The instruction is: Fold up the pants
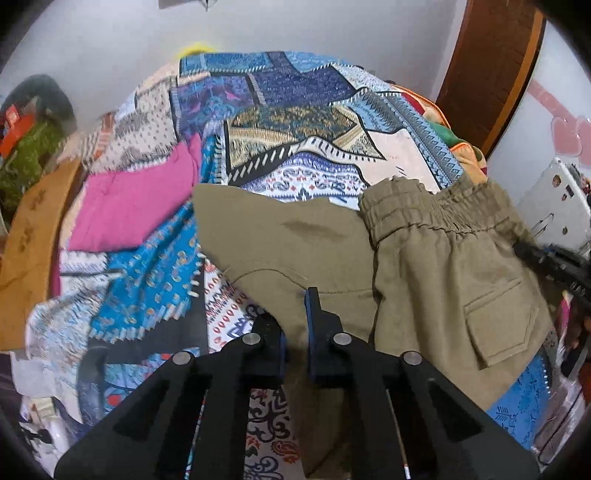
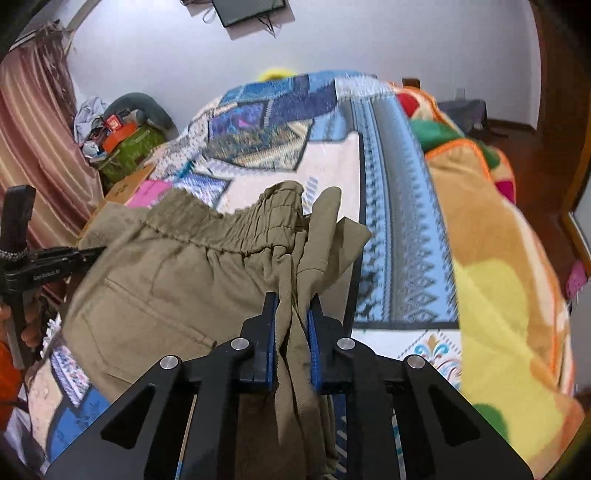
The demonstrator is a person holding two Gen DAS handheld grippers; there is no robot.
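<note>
Two claws, left claw [image 1: 295, 317] and right claw [image 2: 292, 314], each pinching one khaki pants [image 1: 443, 266].

A home bedroom: my tool faces a bed under a patchwork bedsheet [image 1: 295, 122], a fleece blanket [image 2: 498, 258], a curtain [image 2: 33, 129], a wall-mounted screen [image 2: 247, 11] and a wooden door [image 1: 491, 70].

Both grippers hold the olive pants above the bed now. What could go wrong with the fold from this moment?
1. The right gripper pinches bunched layers of the pants, so a layer might slip out or crease.
2. The left gripper grips only a thin edge, which could pull free.
3. The pink cloth lies nearby on the bedspread; the pants might land on it.
</note>
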